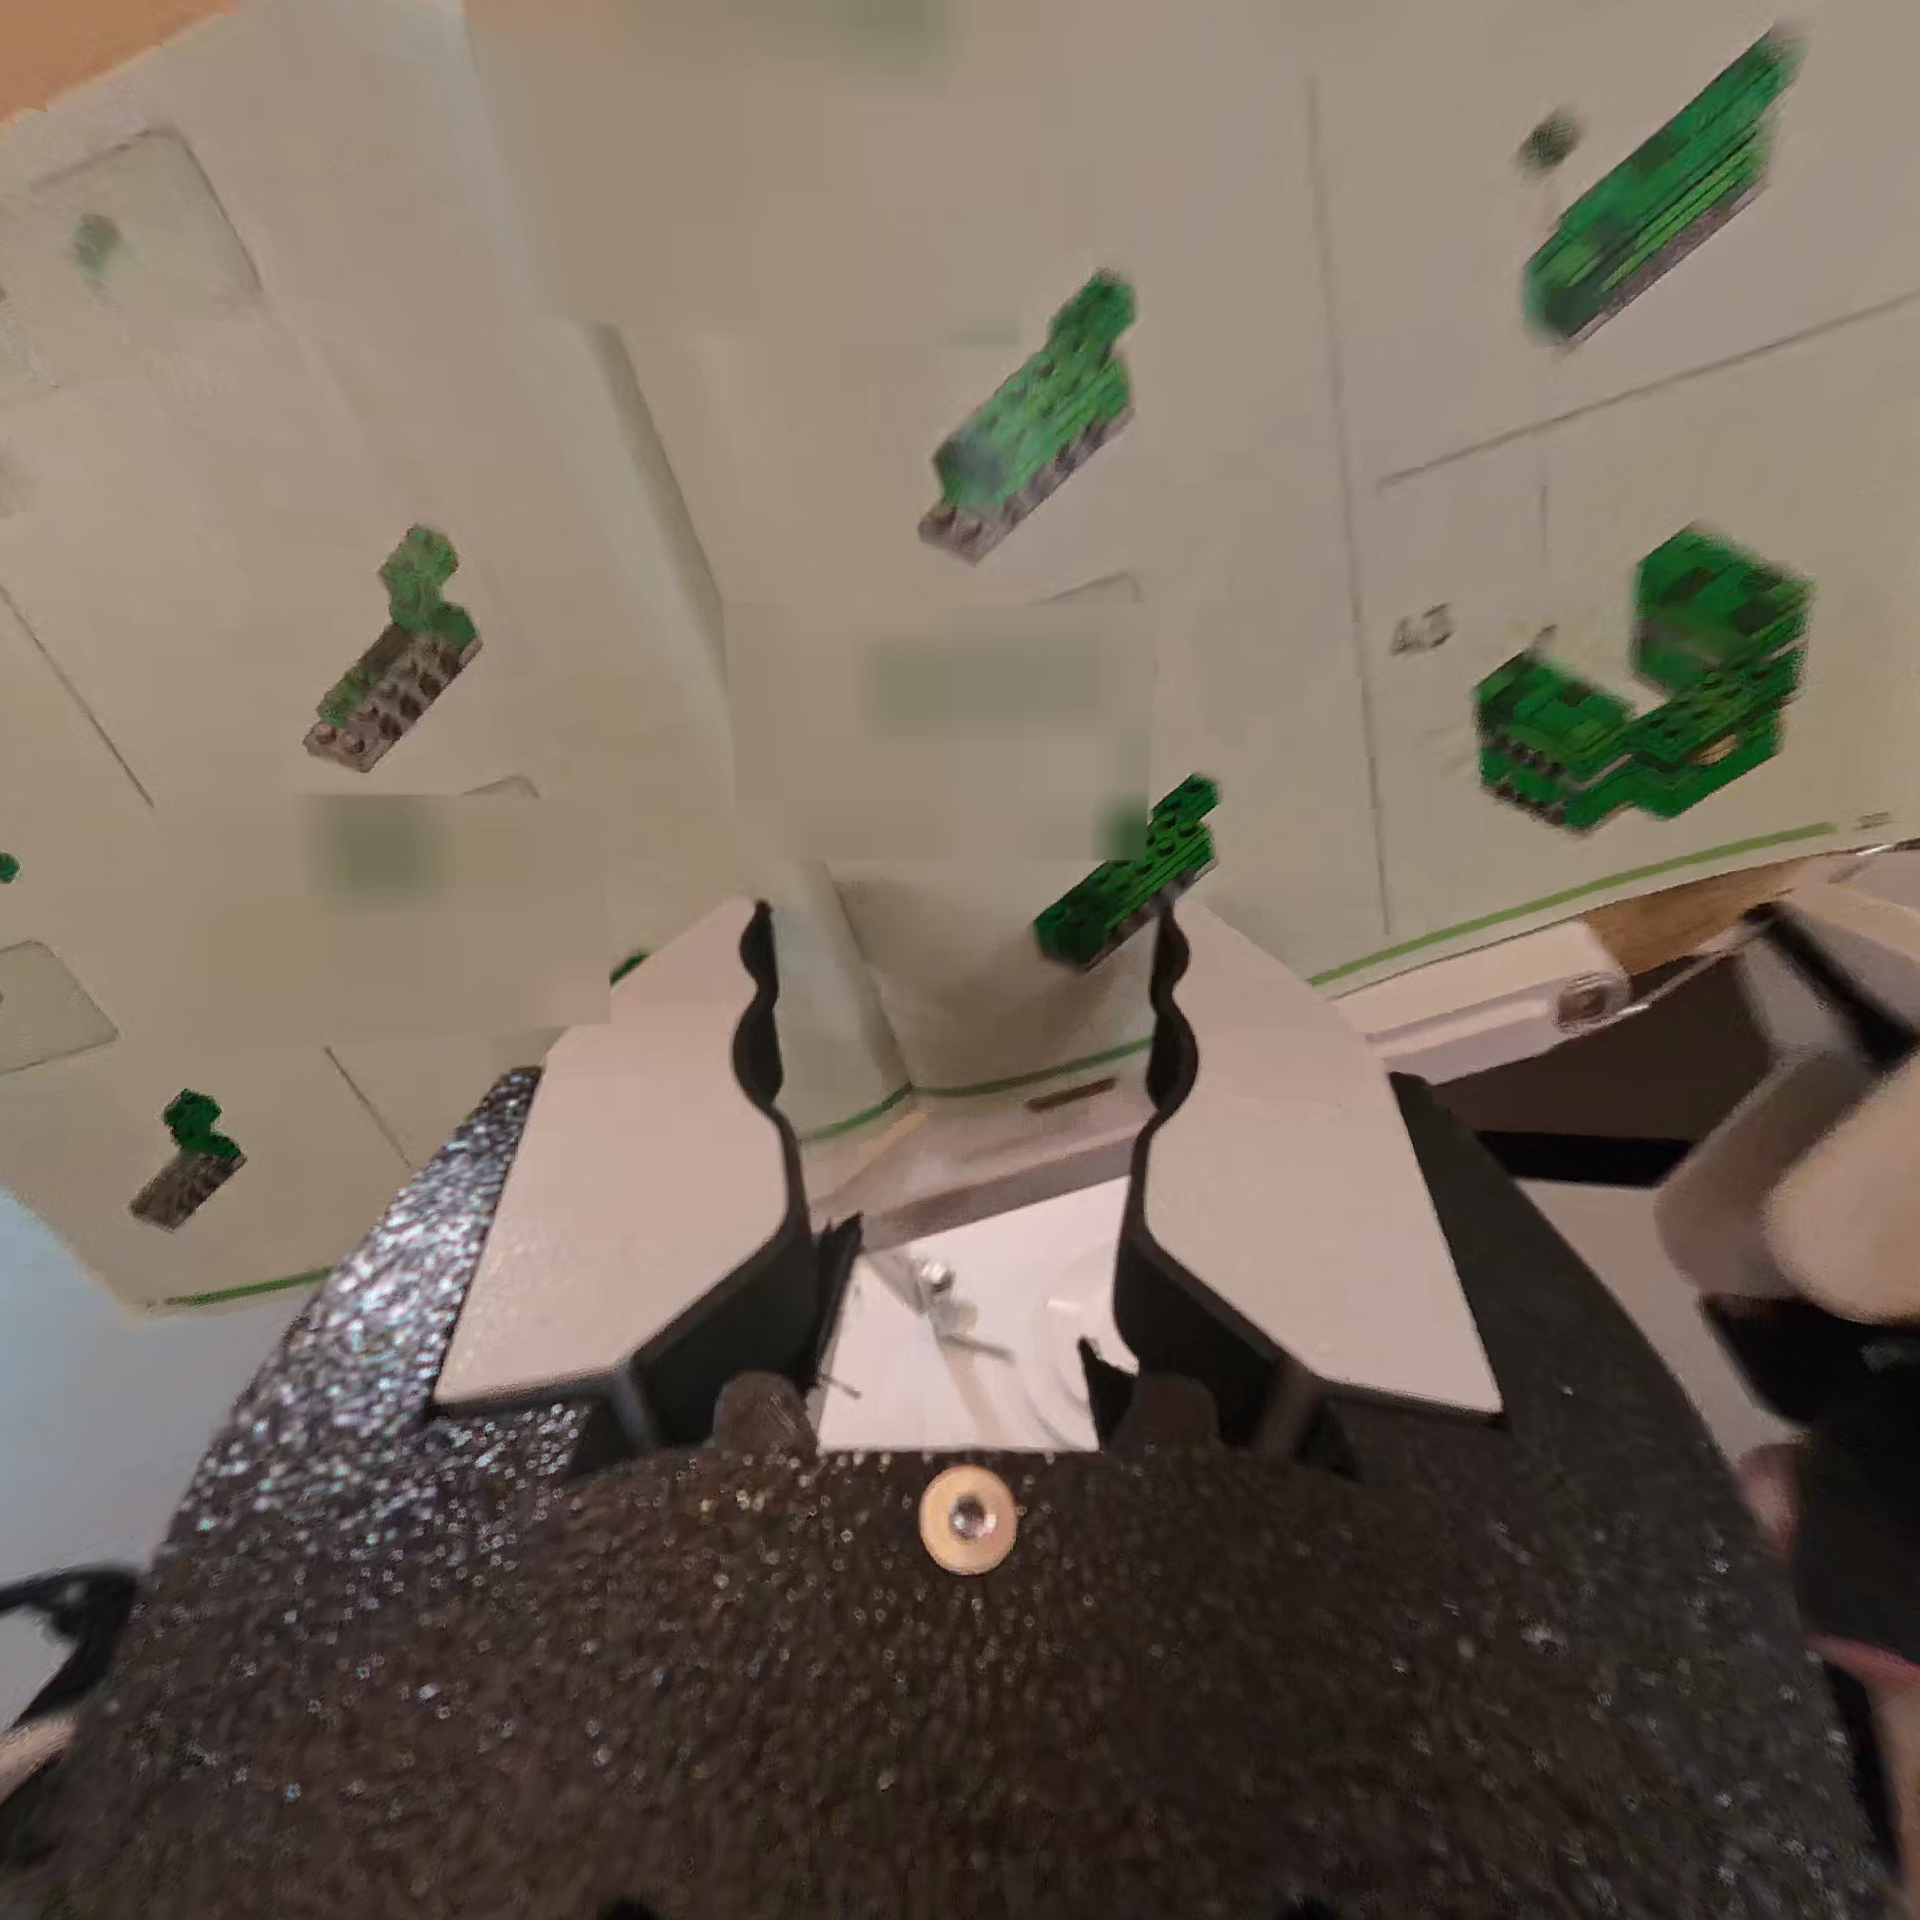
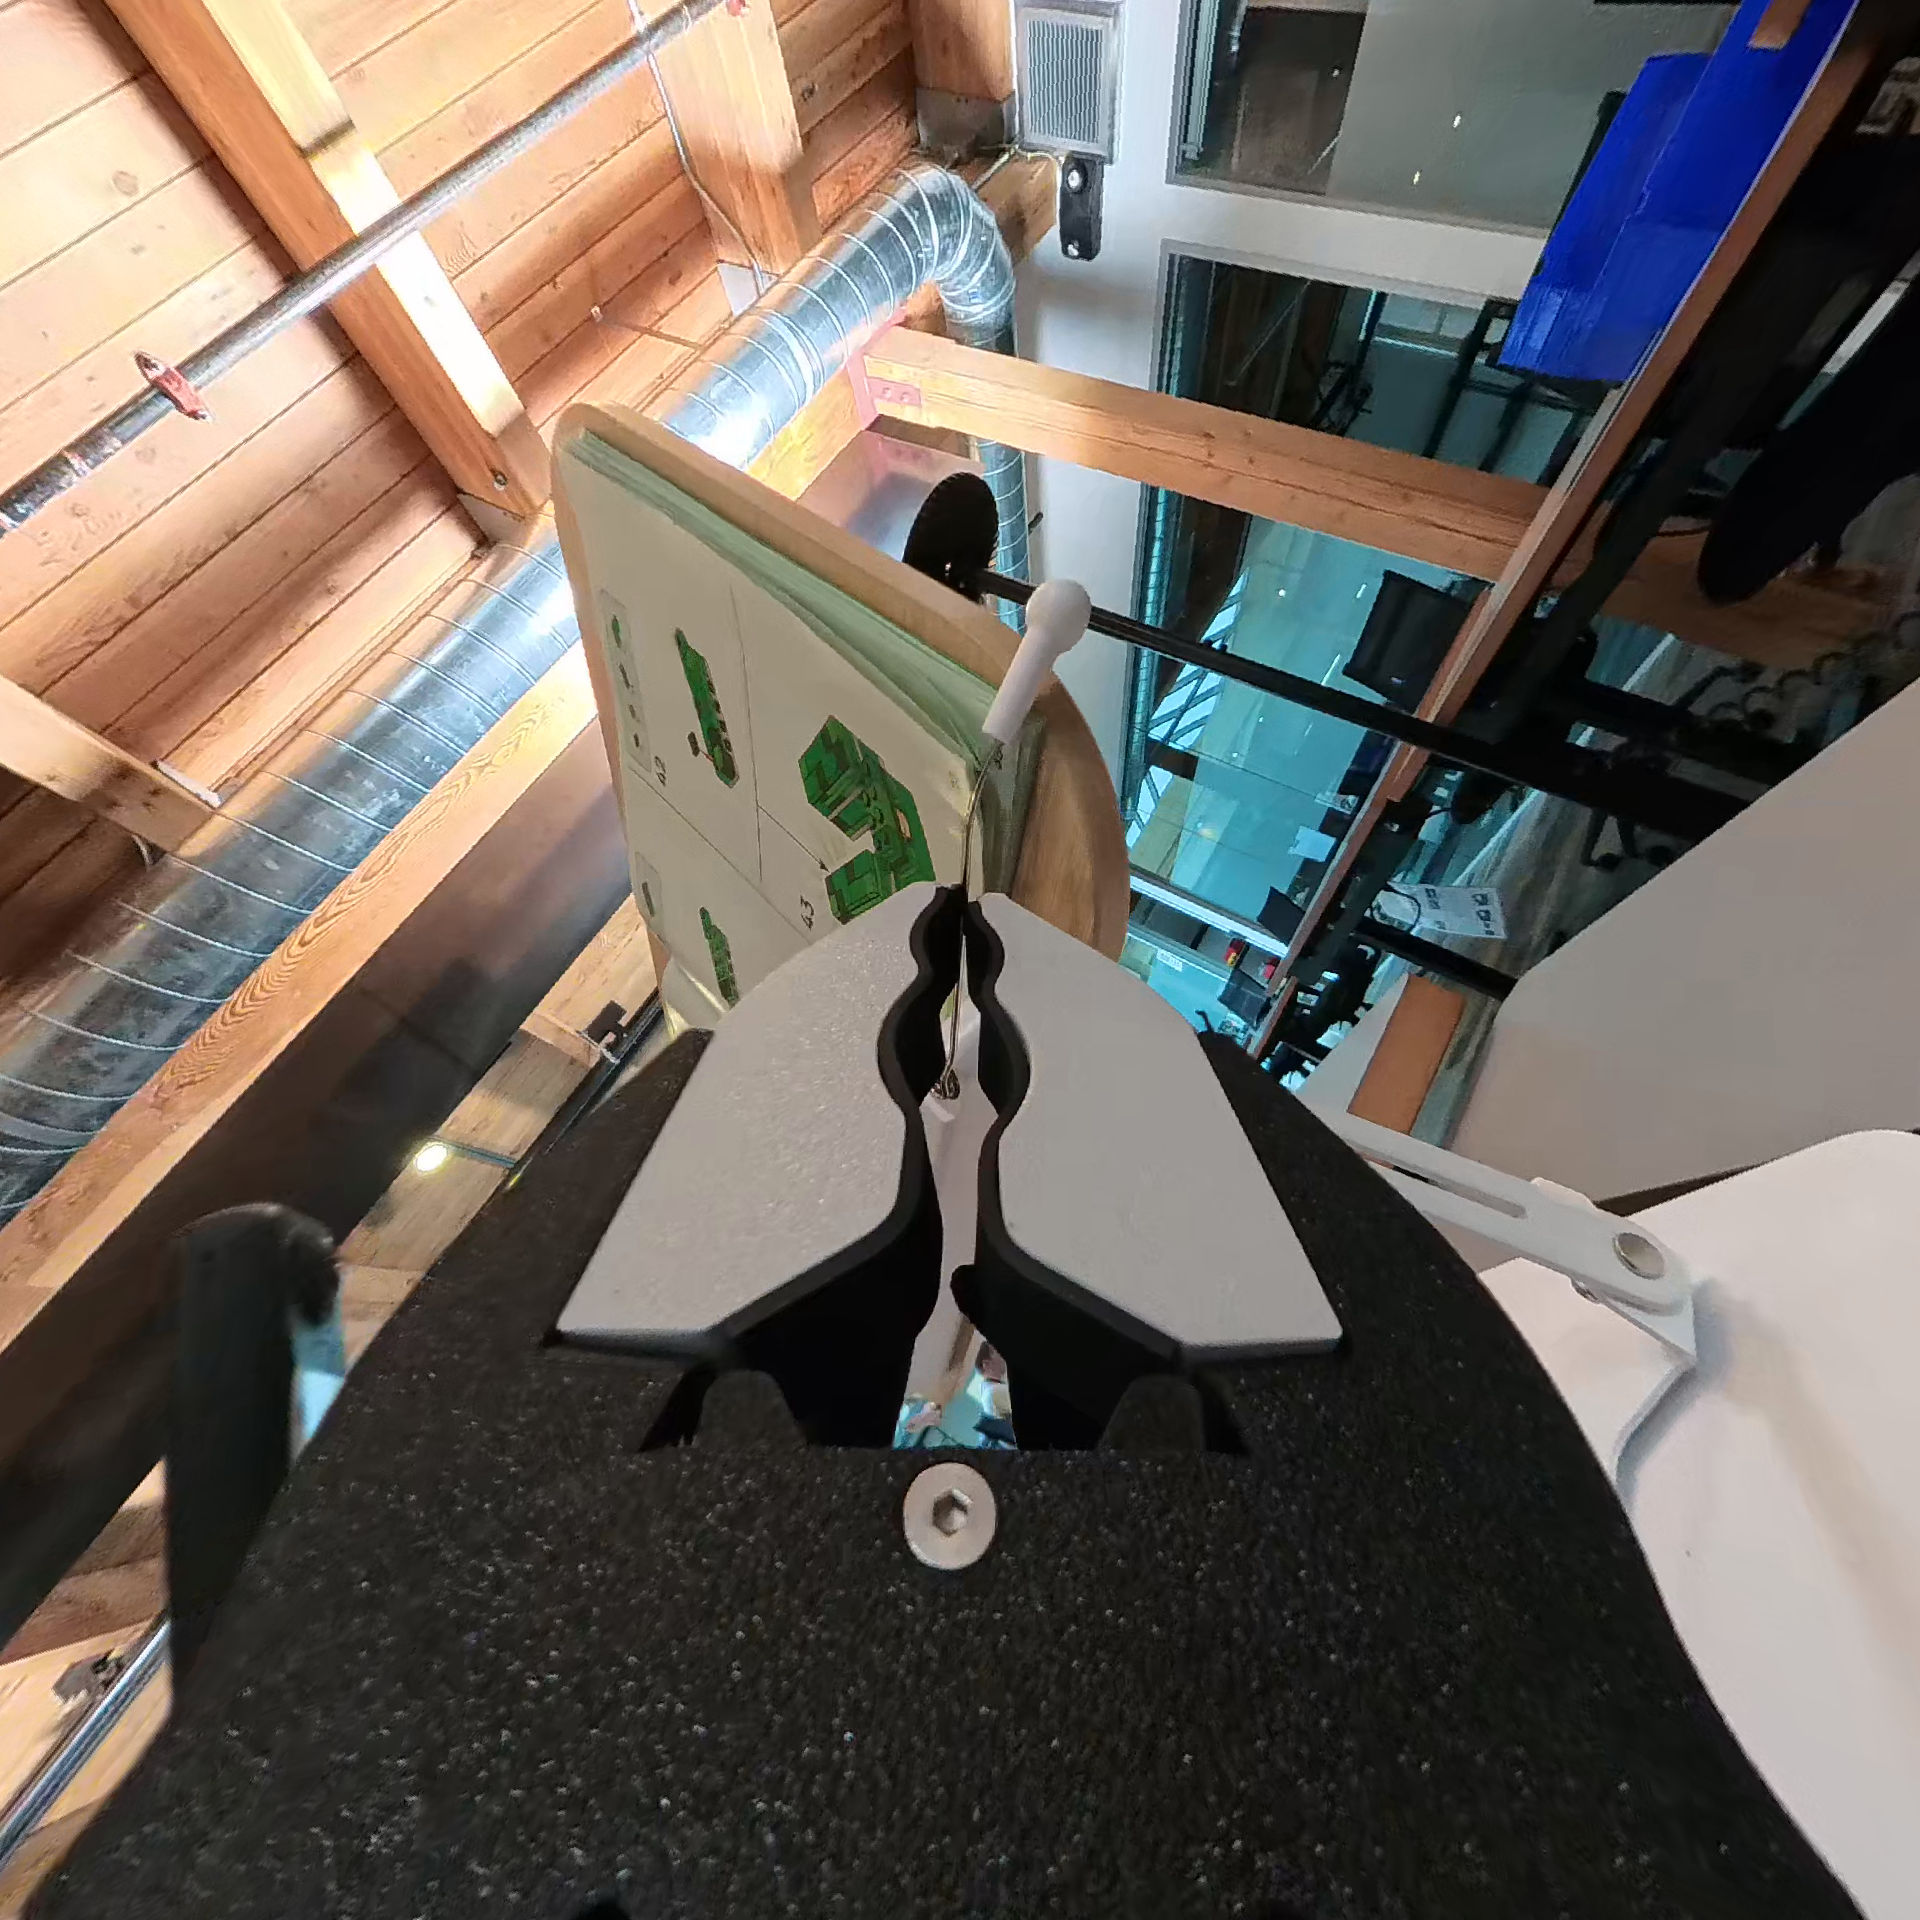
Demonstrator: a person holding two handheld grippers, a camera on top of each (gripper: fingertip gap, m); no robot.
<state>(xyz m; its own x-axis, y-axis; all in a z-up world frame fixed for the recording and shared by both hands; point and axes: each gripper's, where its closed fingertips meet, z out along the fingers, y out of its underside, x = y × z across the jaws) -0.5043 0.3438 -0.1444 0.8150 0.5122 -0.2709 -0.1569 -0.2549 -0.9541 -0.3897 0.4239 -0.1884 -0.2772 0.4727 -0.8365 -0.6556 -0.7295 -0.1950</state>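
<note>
An open instruction booklet (image 1: 935, 312) with pictures of green brick builds fills the left wrist view, blurred. My left gripper (image 1: 964, 920) is open and empty, its fingertips close to the lower edge of the right page. In the right wrist view the booklet (image 2: 727, 727) leans on a round-cornered wooden stand (image 2: 1070, 831). My right gripper (image 2: 964, 904) is shut on the thin wire of the stand's page holder (image 2: 972, 821), whose white tip (image 2: 1029, 665) rests on the page edge. The right gripper also shows blurred at the right edge of the left wrist view (image 1: 1808, 997).
The stand's pale front ledge (image 1: 997, 1132) runs under the booklet, with a small metal hinge part (image 1: 940, 1299) between my left fingers. A white bracket with a rivet (image 2: 1621, 1257) is at right. A silver duct (image 2: 416, 675) and wooden beams lie behind.
</note>
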